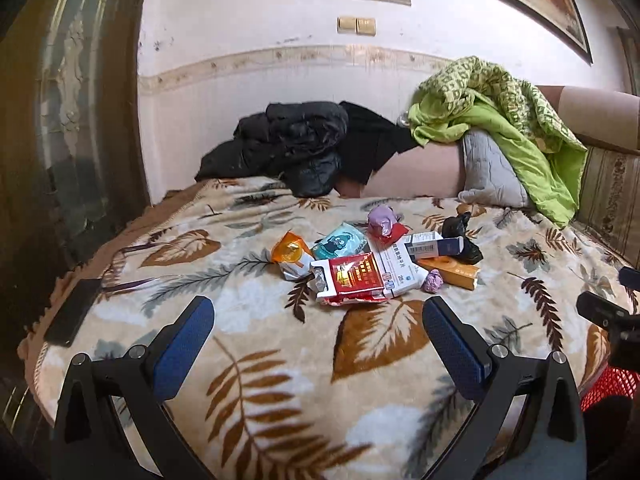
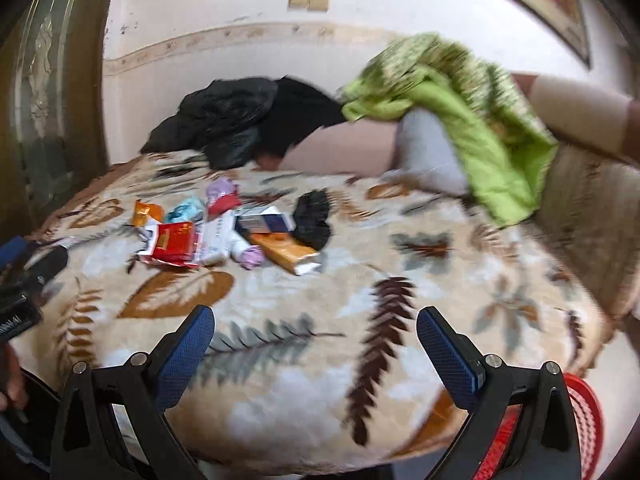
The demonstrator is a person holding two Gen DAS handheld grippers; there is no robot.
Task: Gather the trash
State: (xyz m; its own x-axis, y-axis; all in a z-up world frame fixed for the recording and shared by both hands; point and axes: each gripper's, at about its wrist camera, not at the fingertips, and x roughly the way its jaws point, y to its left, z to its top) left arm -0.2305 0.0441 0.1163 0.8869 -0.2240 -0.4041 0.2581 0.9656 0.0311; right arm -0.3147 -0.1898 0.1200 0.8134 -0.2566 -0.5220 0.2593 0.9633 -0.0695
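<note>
A pile of trash lies on a leaf-patterned blanket [image 1: 280, 380]: a red cigarette pack [image 1: 352, 278], an orange wrapper [image 1: 290, 252], a teal packet [image 1: 340, 242], a white medicine box [image 1: 400, 272], a blue-white box [image 1: 434, 245], an orange box [image 1: 456, 270], purple crumpled wads [image 1: 382, 219] and a black bag [image 1: 464, 236]. My left gripper [image 1: 318, 312] is open and empty, just short of the pile. My right gripper [image 2: 316, 322] is open and empty, further right; the pile [image 2: 224, 236] lies ahead to its left.
A red mesh basket [image 2: 580, 420] stands at the bed's near right edge, also in the left wrist view [image 1: 612, 388]. A black phone [image 1: 74, 312] lies at the left edge. A black jacket [image 1: 288, 144] and green quilt [image 1: 504, 120] lie at the back.
</note>
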